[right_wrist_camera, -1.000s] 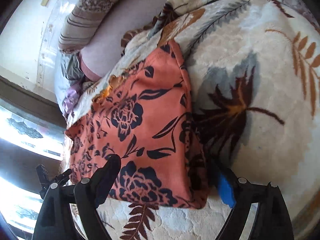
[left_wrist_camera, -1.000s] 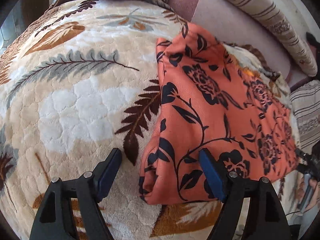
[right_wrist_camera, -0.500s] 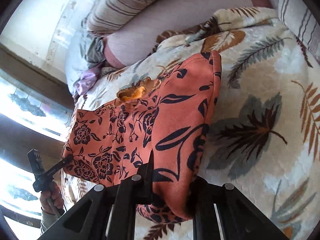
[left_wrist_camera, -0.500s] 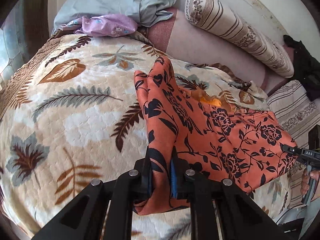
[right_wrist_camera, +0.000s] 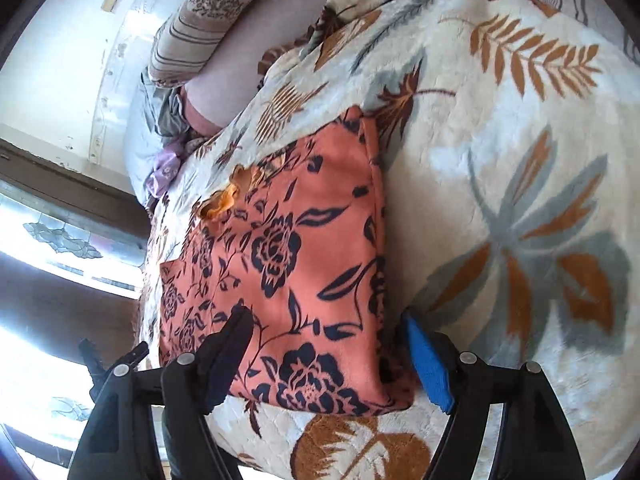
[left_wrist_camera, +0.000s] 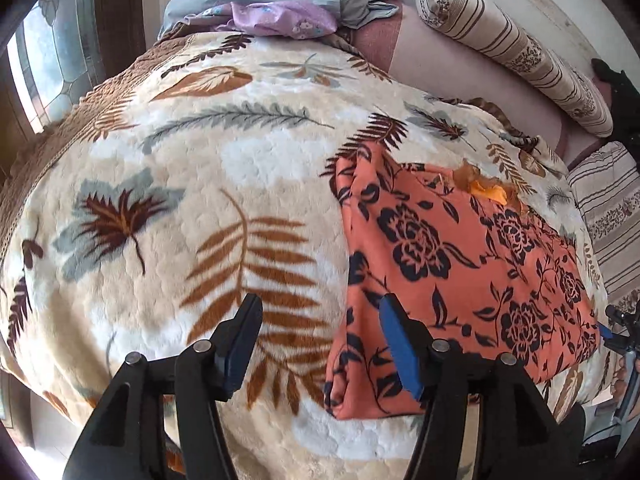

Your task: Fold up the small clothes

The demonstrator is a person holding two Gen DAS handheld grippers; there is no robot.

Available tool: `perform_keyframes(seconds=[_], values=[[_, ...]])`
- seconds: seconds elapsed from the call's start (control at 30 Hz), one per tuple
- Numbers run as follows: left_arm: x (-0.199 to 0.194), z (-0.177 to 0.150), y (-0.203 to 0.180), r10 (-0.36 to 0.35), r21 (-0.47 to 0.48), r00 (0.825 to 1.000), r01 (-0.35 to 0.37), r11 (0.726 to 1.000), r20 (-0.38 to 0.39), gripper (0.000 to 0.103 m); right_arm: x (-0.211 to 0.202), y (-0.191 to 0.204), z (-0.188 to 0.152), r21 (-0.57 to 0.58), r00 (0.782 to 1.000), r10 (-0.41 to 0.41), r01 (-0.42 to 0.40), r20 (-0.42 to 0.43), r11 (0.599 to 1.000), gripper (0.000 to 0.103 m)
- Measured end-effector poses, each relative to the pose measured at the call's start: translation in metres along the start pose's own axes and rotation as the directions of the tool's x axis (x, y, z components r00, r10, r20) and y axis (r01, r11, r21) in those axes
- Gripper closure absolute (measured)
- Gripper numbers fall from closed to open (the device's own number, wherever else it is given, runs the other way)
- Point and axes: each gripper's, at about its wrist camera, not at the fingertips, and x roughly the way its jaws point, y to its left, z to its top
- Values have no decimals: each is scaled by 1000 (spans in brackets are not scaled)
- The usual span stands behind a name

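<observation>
An orange garment with a dark floral print [left_wrist_camera: 452,276] lies folded flat on the leaf-patterned blanket [left_wrist_camera: 200,184]; it also shows in the right wrist view [right_wrist_camera: 296,264]. My left gripper [left_wrist_camera: 320,344] is open over the garment's near left corner, its right finger resting over the cloth and its left finger over the blanket. My right gripper [right_wrist_camera: 328,356] is open with its fingers straddling the garment's near right corner. A brighter orange patch shows at the garment's far edge [left_wrist_camera: 486,192].
A striped bolster pillow [left_wrist_camera: 512,44] and a pink sheet [left_wrist_camera: 460,76] lie at the back. A grey cloth and a purple floral garment [left_wrist_camera: 280,18] sit at the far end. A window [left_wrist_camera: 52,52] is at the left. The blanket falls away at its near edge.
Half a second ago both grippers were shut on the garment's near corners and held it lifted. Now the garment lies flat, shifted toward the near edge, and both grippers have opened.
</observation>
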Motion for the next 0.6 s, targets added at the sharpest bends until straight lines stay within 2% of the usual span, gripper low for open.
perform_keyframes(seconds=[0.17, 0.3, 0.4, 0.5, 0.53, 0.6], values=[[32, 43, -21, -43, 101, 999, 41, 994, 14, 41, 18, 16, 33, -28, 1000, -8, 9, 10, 1000, 24], [63, 66, -40, 12, 201, 1000, -14, 980, 12, 41, 34, 16, 50, -48, 1000, -15, 15, -6, 999, 24], [85, 74, -40, 37, 208, 999, -31, 978, -25, 41, 43, 20, 61, -58, 999, -39, 39, -12, 998, 24], [93, 75, -36, 45, 188, 999, -42, 981, -12, 47, 50, 16, 76, -44, 998, -56, 56, 4, 997, 24], [94, 75, -35, 41, 183, 999, -39, 982, -8, 54, 53, 15, 82, -45, 998, -63, 63, 3, 997, 24], [95, 76, -35, 46, 180, 999, -45, 983, -3, 62, 64, 18, 93, -71, 996, -92, 92, -1, 993, 24]])
